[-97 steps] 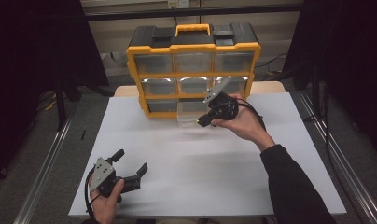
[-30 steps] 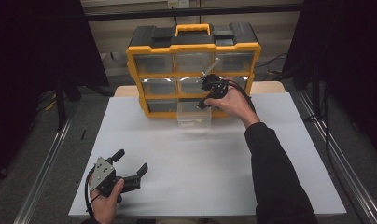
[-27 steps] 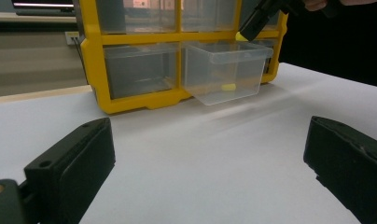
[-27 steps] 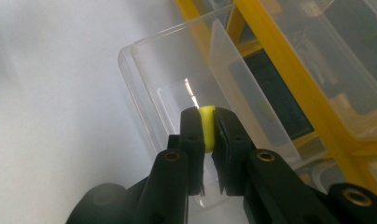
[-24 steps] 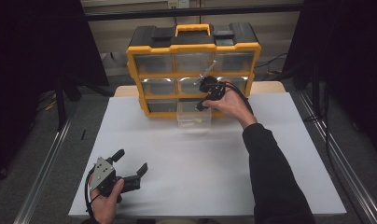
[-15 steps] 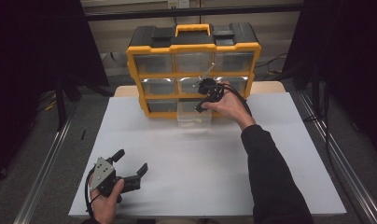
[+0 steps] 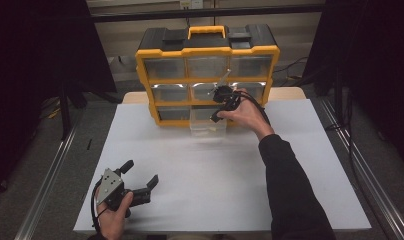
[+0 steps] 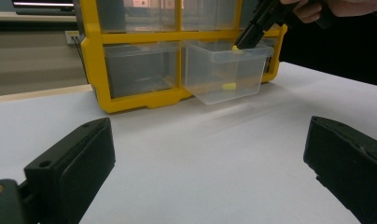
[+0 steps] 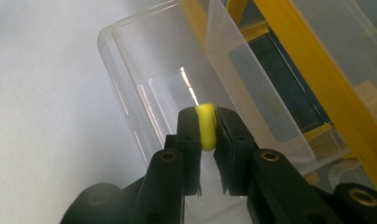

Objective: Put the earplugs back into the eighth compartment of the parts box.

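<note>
We count one yellow-framed plastic organiser with a black top (image 7: 206, 50), holding nine clear drawers in three rows of three, one of them, the pulled-out clear plastic drawer (image 7: 207, 126), standing open. We see two small yellow pieces (image 9: 205, 126) (image 8: 229, 86), two black hand-held grippers (image 7: 138, 181) (image 7: 216, 114), and one white-topped table (image 7: 220, 180).

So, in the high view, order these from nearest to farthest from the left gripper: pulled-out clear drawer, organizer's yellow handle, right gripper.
1. Pulled-out clear drawer, bottom row, middle, ahead of the left gripper.
2. Right gripper, just above that drawer; a close call.
3. Yellow handle, atop the organizer, farthest.
</note>
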{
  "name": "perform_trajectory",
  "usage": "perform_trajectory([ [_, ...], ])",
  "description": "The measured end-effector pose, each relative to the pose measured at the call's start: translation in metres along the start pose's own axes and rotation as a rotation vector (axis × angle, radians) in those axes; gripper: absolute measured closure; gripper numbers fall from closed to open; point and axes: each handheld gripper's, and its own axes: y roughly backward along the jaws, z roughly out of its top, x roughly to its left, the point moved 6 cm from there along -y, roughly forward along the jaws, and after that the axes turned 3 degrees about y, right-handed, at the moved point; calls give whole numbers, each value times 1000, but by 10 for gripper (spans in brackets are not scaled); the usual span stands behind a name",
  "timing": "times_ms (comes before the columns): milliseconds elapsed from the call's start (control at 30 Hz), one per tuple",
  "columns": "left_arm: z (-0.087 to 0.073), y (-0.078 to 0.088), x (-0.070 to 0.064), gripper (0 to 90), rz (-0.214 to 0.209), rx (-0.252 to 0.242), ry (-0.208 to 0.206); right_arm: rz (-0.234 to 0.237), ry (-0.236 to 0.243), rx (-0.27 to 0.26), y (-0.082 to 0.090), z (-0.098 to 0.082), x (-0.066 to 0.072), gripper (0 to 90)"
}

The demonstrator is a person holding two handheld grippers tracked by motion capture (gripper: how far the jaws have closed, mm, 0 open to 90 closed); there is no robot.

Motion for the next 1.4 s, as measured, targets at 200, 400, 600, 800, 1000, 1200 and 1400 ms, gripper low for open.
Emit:
perform_trajectory([
  [200,0,0,0,20,1,0,1,-30,-28,-25,3,1,-3,580],
  [400,0,0,0,20,-1,2,-3,-58,-54,-67,9,3,-4,297],
  [600,0,0,0,20,1,2,-4,-70,-66,-102,13,-1,-3,166],
  [800,0,0,0,21,2,2,-6,-94,-84,-133,19,-10,-3,103],
  [1000,0,-1,-1,21,2,-2,-2,-91,-126,-176,26,-23,1,51],
  [1200,0,-1,0,20,5,7,-17,-87,-164,-227,28,-35,5,56],
  [1400,-1,-1,0,20,7,6,-14,-136,-181,-299,30,-44,11,51],
])
